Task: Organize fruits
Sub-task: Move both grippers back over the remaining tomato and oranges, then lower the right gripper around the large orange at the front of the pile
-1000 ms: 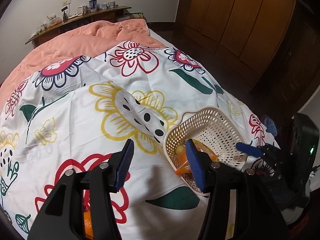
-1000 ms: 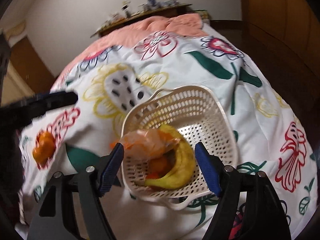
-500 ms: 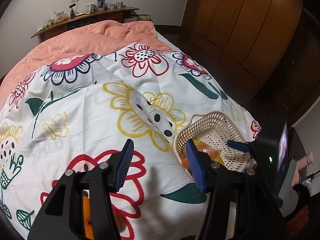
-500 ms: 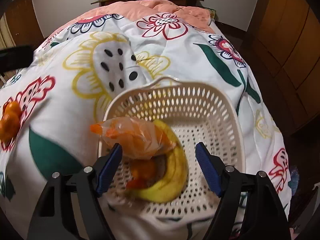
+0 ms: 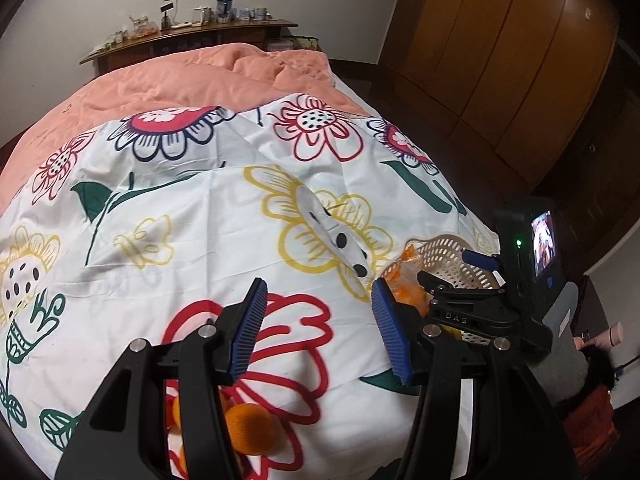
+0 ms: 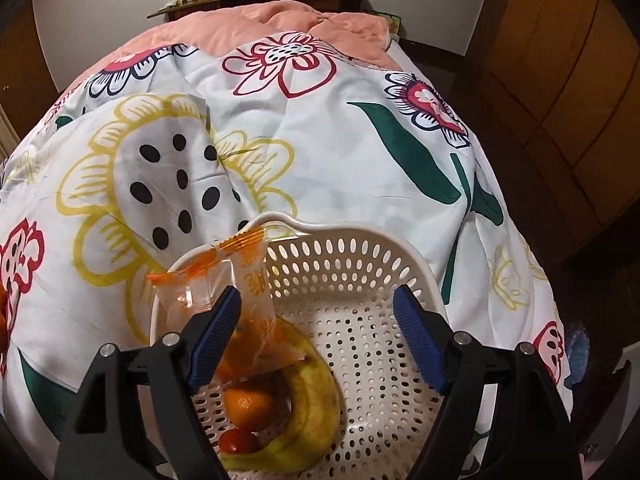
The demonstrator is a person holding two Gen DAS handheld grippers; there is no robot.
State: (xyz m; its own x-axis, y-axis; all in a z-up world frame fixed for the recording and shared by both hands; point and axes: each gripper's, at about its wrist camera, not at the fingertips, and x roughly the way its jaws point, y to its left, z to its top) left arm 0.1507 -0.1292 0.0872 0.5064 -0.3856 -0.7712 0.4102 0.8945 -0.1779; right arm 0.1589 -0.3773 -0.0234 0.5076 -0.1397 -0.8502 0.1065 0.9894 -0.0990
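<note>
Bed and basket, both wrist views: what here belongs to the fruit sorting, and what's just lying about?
Belongs to the job:
white basket
banana
orange in basket
small red fruit
orange packet
loose oranges on the bedspread
left tongs, empty
right tongs, opening, empty

Lying about:
floral bedspread
peach duvet
cluttered shelf
wardrobe

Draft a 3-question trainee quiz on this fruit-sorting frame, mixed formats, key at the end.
1. True or false: the yellow banana lies inside the white perforated plastic basket.
2. What leans over the basket's left rim? A) clear orange-printed plastic packet B) glass jar C) folded towel
3. Fill in: the loose oranges below the left gripper rest on the ____ bedspread.

Key: 1 true; 2 A; 3 floral
</note>
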